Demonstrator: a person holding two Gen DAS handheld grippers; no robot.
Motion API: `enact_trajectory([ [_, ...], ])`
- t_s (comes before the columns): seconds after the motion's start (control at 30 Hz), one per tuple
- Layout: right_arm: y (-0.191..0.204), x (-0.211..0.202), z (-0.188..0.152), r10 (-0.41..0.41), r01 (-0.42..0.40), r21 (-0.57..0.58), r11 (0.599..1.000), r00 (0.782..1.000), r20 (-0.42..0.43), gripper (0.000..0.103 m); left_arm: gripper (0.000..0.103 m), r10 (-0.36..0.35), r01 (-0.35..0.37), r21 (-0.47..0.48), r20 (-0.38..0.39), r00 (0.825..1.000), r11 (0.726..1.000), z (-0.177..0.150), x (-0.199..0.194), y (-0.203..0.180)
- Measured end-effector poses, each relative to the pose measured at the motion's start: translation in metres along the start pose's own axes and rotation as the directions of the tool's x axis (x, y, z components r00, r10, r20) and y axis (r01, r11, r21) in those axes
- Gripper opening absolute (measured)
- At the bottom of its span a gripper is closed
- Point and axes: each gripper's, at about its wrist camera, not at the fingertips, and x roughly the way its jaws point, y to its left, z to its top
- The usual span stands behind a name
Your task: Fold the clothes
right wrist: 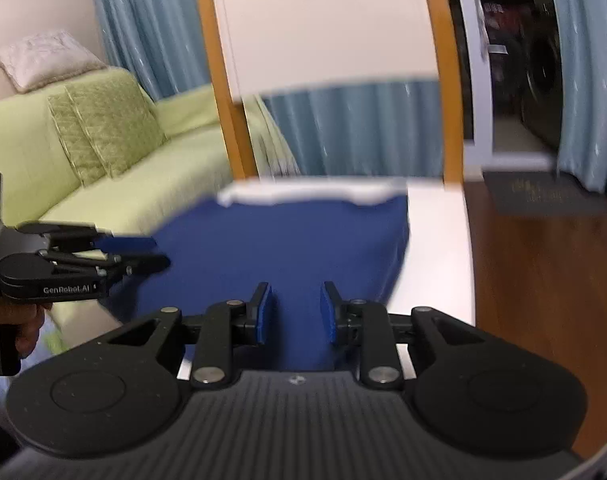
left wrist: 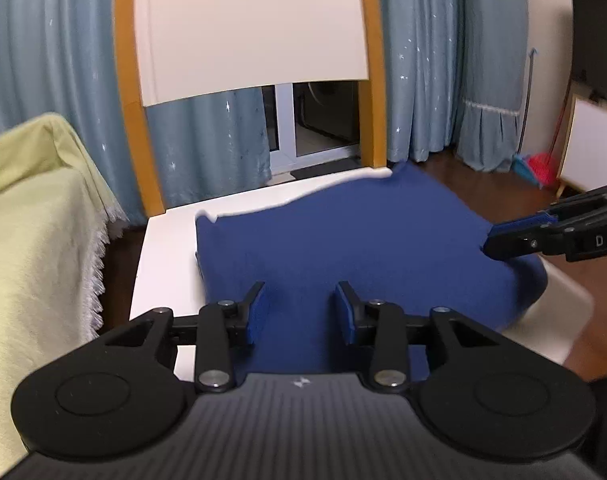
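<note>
A dark blue cloth garment (left wrist: pixel 343 248) lies already folded into a thick block on the white bench (left wrist: pixel 159 264), apparently near done, with left tool (left wrist: pixel 299 312) and right tool (right wrist: pixel 294 312) both open, holding nothing

Green sofa (right wrist: pixel 115 176), curtains (left wrist: pixel 419 60), perhaps broom (left wrist: pixel 541 166).

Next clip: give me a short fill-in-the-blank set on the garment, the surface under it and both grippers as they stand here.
1. The garment lying on the table is ____ in colour.
2. The table under it is ____ in colour.
3. The left gripper has its jaws ____, with nothing between them.
4. The sofa beside the table has a ____ cover.

Missing words: blue; white; open; green
</note>
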Motion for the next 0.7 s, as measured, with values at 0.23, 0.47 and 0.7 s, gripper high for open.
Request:
enact_trajectory([
  [0.23, 0.008, 0.008, 0.001, 0.062, -0.061, 0.026, 0.998, 0.997, -0.049, 0.026, 0.042, 0.017, -0.017, -0.020, -0.025, 1.000, 1.000, -0.004, -0.017, -0.004],
  [0.47, 0.009, 0.007, -0.002, 0.056, -0.056, 0.011, 0.998, 0.996, -0.066, 0.024, 0.042, 0.024, -0.025, -0.008, -0.056, 0.998, 1.000, -0.004, -0.015, -0.008],
  [0.7, 0.035, -0.001, -0.005, -0.096, 0.074, -0.224, 0.972, 0.991, -0.090, 0.025, 0.042, 0.031, -0.031, 0.002, -0.077, 0.997, 1.000, -0.005, -0.021, -0.024],
])
